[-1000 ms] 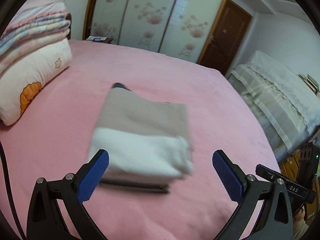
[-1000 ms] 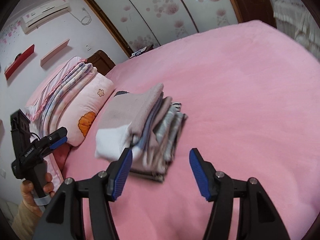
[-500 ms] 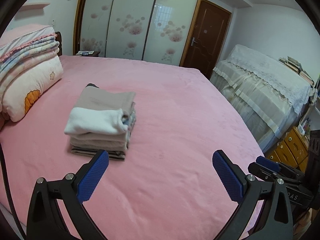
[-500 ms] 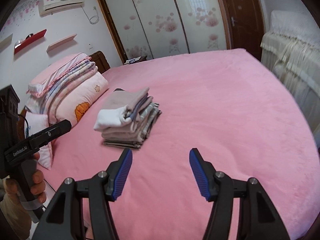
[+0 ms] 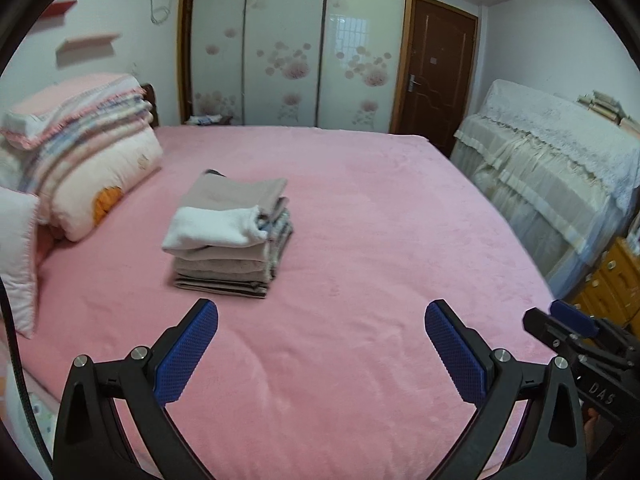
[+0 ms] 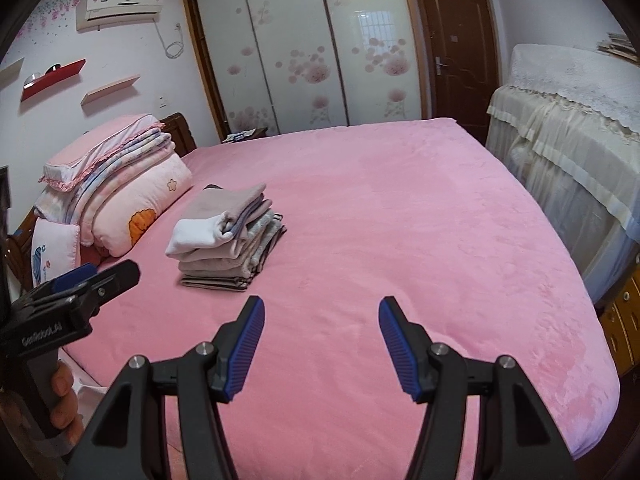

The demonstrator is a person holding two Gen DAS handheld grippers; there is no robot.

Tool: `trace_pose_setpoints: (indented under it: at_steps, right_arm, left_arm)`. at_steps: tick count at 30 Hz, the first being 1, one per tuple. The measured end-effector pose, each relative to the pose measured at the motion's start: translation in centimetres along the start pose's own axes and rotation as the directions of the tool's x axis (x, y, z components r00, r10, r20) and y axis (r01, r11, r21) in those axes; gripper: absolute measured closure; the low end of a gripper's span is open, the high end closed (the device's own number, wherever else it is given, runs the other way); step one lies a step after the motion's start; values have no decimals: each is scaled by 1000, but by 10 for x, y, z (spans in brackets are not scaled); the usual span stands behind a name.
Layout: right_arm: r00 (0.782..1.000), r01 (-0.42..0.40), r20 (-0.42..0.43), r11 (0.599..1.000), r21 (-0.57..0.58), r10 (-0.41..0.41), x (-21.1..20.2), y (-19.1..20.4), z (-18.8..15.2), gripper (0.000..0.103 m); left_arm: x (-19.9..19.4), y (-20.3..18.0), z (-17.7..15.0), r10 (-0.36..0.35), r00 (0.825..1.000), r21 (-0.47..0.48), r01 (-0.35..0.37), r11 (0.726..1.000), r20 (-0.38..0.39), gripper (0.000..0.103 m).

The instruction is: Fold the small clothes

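Bed (image 5: 360, 208): wide, covered edge to edge in a pink plush blanket; fills most of both wrist views.

Stack of folded clothes (image 5: 230, 236): sits on the blanket left of centre, toward the pillow end. Striped and grey pieces lie at the bottom, beige ones above, and a folded beige-and-white piece on top, its white end facing near. A dark item peeks out at the far edge. Nothing touches the stack.

Left gripper (image 5: 320, 344): black frame with blue textured pads, jaws spread wide with only blanket between them. It hovers over the near part of the bed, the stack lying beyond and to the left of its left finger. In the right wrist view it shows at the left edge (image 6: 96, 276), with a hand (image 6: 60, 400) around its handle.

Right gripper (image 6: 320, 336): same build, jaws parted and empty, over the near blanket, well apart from the stack, which lies far and left of it. Its tip shows at the right edge of the left wrist view (image 5: 568, 320).

Pillows and folded quilts (image 6: 120, 184): piled at the left, against a dark wooden headboard.

Wardrobe (image 6: 312, 44): far wall, sliding white doors with pink flower print.

Door (image 6: 456, 44): brown wood, right of the wardrobe.

Air conditioner (image 6: 120, 8): high on the left wall.

Covered furniture (image 6: 560, 120): right of the bed, draped in cream lace cloth.
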State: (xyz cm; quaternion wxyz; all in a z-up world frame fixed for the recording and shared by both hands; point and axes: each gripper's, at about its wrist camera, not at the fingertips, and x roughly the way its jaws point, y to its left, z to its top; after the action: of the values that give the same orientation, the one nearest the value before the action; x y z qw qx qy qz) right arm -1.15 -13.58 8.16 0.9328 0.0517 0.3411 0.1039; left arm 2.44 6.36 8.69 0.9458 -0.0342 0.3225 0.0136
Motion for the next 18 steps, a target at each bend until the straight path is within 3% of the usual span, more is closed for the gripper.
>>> trace_pose_setpoints:
  at_steps: [5, 12, 18]
  right_arm:
    - [1000, 15, 7, 1000, 24, -15, -7, -2, -12, 43]
    - [999, 35, 8, 997, 62, -36, -22, -8, -31, 43]
    - [997, 71, 17, 997, 22, -71, -35, 1, -47, 40]
  left_arm:
    - [-13, -15, -16, 96, 995, 55, -96, 994, -6, 0]
    - [-23, -26, -40, 70, 996, 62, -67, 996, -47, 0]
    - [-30, -30, -59, 73, 995, 59, -69, 996, -72, 0]
